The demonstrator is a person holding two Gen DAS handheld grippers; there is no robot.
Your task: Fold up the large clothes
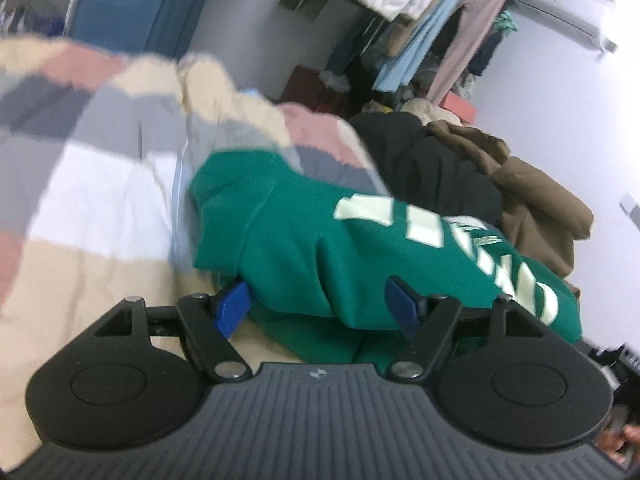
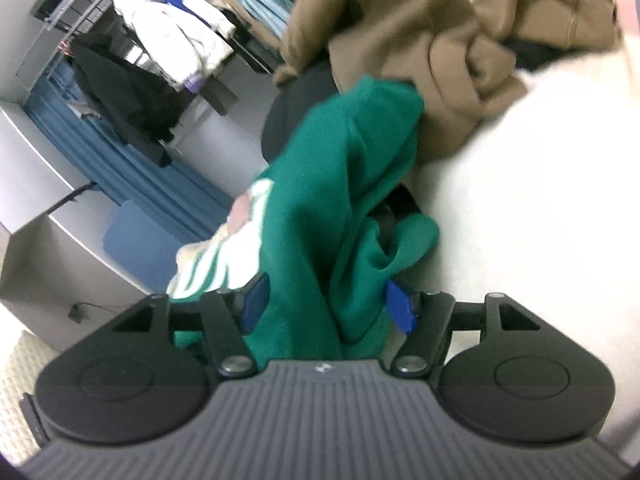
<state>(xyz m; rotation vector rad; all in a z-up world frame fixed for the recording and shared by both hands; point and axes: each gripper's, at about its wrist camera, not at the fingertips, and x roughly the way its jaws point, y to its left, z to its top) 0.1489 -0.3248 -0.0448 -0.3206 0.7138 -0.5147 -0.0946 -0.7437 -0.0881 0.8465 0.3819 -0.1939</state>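
The green sweatshirt with big pale letters lies in a thick folded bundle on the striped blanket of a bed, and this is the large piece of clothing that the task is about. The left gripper sits at the near edge of the bundle with its blue pads set wide apart, one at each side of a fat fold of green cloth. The pads do not seem to squeeze the cloth (the fold just sits in the gap), so I think this gripper has let go. The right gripper is at the other end of the sweatshirt, where the cloth stands up in a tall rumpled ridge. Its pads are apart too, with green cloth bunched between them, and the cloth looks loose there, not pinched. Both grippers are probably open like this because the fold is made and the bundle can now rest by itself. Far behind the green sweatshirt lie a brown hoodie and a black garment in a heap, likely waiting for their turn. Further off, clothes hang on a rack by the wall. The ridge at the right end looks untidy, so the bundle may still need a pat to lie flat.
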